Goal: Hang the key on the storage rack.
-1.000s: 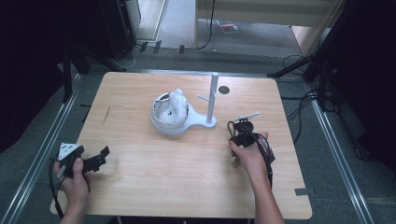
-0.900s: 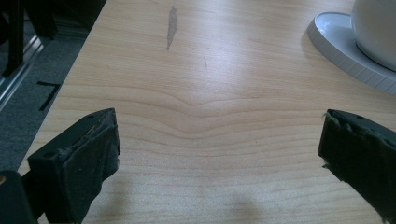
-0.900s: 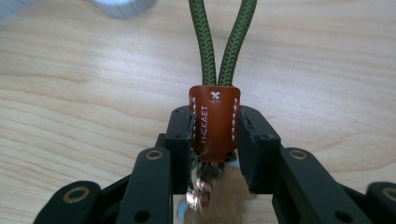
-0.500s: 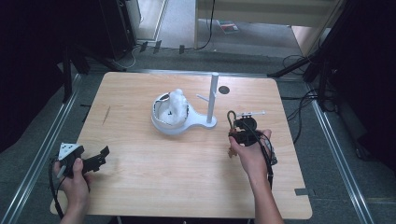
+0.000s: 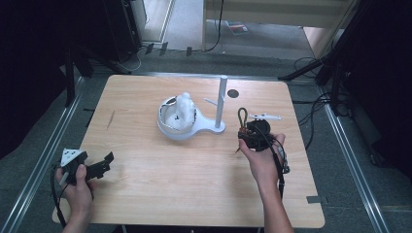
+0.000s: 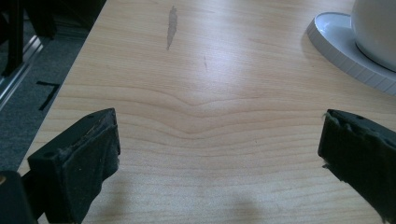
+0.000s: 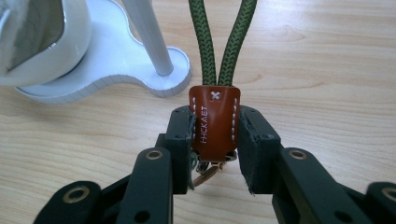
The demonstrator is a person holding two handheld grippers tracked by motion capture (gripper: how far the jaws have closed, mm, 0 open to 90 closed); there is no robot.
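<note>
Looking down from the high view, the pale wooden table (image 5: 194,194) carries a white plastic stand with a round base, a bowl-like part and a thin upright post (image 5: 221,104) near its middle. To the right of this stand, the right gripper (image 5: 245,133) holds a brown leather key fob with a green cord loop (image 5: 242,116); the loop points away from the person, toward the far table edge, and the long axis of the fob runs the same way. A small white thing (image 5: 265,117) lies just to the right of the loop. Well apart from the stand, near the front left corner, the left gripper (image 5: 104,162) sits low with its jaws wide.

From the left gripper view, the two black pads (image 6: 79,161) stand far apart with bare wood between them, and the stand's white rim (image 6: 345,51) is at the upper right. Much free table lies ahead.

From the right gripper view, the gripper (image 7: 215,140) has its jaws narrow, pressing both sides of the fob (image 7: 214,119). The cord loop (image 7: 205,42) rises straight ahead, passing just right of the post (image 7: 149,42).
</note>
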